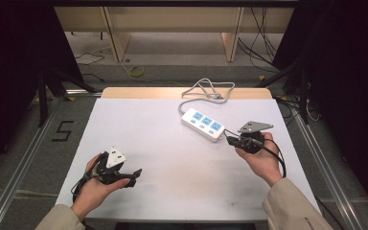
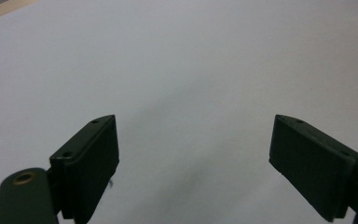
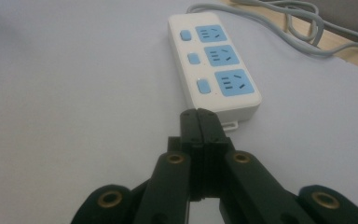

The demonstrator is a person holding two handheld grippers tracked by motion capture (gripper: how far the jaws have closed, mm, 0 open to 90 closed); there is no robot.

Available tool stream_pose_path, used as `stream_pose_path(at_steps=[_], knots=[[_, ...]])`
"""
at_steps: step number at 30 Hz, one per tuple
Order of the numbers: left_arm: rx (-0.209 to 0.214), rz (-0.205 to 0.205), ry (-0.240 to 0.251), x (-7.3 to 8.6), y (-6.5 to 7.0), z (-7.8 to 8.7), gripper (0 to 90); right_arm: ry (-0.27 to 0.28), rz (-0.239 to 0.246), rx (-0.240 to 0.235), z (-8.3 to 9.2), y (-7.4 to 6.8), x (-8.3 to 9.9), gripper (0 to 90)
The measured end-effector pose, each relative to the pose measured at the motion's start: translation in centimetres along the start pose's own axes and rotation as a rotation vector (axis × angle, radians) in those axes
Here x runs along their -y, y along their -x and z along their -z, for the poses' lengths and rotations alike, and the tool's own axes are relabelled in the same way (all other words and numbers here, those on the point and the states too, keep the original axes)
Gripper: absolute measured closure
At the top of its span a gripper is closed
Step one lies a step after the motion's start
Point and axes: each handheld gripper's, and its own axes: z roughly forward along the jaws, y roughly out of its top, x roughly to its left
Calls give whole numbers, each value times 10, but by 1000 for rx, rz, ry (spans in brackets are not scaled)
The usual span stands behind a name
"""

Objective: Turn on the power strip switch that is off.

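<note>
A white power strip (image 1: 203,123) with three blue sockets and three blue switches lies flat at the table's far right; the right gripper view shows it close up (image 3: 219,60). Its grey cable (image 1: 206,91) coils over the far edge of the table and appears again (image 3: 279,28) in the right gripper view. My right gripper (image 1: 229,140) is shut with nothing between its jaws, tips (image 3: 199,116) just short of the strip's near end. My left gripper (image 1: 135,175) rests low at the near left, jaws wide open (image 2: 193,154) over bare white tabletop.
The white tabletop (image 1: 163,158) spreads between the two hands, with a wooden strip (image 1: 139,92) along its far edge. Metal rails (image 1: 24,158) run along both sides. A "5" mark (image 1: 62,130) is on the floor at left, and a yellow ring (image 1: 135,72) lies beyond the table.
</note>
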Motion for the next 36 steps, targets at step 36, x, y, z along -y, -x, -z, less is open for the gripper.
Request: stream_pose_path(at_steps=[36], knots=[[12, -10, -5, 1, 1, -1, 154, -45, 2, 17, -38, 12, -26, 900]])
